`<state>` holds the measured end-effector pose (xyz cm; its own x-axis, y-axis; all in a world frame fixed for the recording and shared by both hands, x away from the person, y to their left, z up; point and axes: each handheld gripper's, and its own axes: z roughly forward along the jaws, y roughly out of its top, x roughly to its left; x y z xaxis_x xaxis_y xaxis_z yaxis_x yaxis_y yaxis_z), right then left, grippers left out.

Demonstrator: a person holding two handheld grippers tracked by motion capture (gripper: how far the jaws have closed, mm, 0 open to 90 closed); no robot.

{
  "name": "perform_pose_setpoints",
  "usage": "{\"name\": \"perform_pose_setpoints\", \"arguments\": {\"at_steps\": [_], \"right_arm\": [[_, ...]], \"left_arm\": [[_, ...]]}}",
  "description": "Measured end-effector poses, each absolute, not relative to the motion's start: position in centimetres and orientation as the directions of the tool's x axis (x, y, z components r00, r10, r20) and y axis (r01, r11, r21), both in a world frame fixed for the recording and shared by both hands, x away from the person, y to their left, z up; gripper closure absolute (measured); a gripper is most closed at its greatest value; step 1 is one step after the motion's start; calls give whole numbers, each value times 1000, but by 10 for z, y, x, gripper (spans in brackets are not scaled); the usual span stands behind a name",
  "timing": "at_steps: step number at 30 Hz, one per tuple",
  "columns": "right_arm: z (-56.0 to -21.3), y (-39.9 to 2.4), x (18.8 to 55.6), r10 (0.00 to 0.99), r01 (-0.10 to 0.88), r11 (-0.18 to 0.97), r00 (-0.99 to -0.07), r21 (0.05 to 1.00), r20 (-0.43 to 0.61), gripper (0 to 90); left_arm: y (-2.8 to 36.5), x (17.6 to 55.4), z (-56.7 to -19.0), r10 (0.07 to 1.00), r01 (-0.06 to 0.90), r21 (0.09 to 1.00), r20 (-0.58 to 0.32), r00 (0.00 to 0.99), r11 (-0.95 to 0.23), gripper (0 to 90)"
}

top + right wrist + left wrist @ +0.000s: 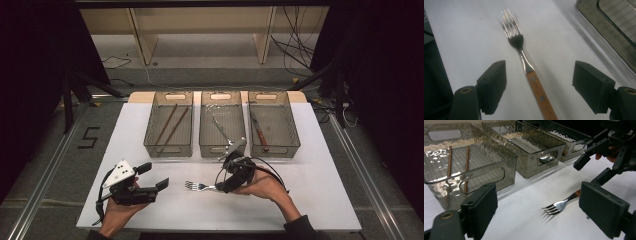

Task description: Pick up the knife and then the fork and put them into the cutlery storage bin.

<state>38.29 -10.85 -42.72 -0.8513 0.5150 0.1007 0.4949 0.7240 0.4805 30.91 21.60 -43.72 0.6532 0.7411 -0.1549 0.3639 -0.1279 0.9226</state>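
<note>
Nearest me, both hand-held grippers are hovering over the near part of the white table (310, 200). I am keeping the right hand-held gripper (537, 85) low with its jaws spread wide, straddling the wooden handle of the fork (524, 60) but touching nothing. That fork is lying flat, tines pointing left, just in front of the middle bin (222, 122). My left hand-held gripper (155, 177) is waiting off to the left, jaws likewise wide apart and empty.

What I am worrying about: the handle is thin and flat against the table, so if I am closing too high the pads will slide over it; too low and they will be scraping the surface and nudging the fork aside. Gripping near the handle's end could also let the steel head droop and swing, catching a bin rim on the way over.

Three clear bins are sitting along the far side. Two brown chopsticks (170, 125) are resting in the left bin (168, 122), a metal utensil (220, 129) in the middle one, and a wooden-handled knife (259, 132) in the right bin (273, 122).
</note>
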Motion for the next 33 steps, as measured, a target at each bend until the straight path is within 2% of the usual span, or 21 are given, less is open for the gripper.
{"name": "perform_pose_setpoints", "arguments": {"at_steps": [10,19,33], "right_arm": [[-435,-102,381,489,470,777,-870,418,70,306],[-445,-96,381,434,417,840,-900,348,31,418],[-460,-91,382,408,397,881,-913,258,11,577]], "left_arm": [[216,309,-437,740,362,923,-154,655,-128,149],[216,309,-437,739,363,923,-155,655,-128,149],[215,309,-437,738,363,923,-153,657,-132,149]]}}
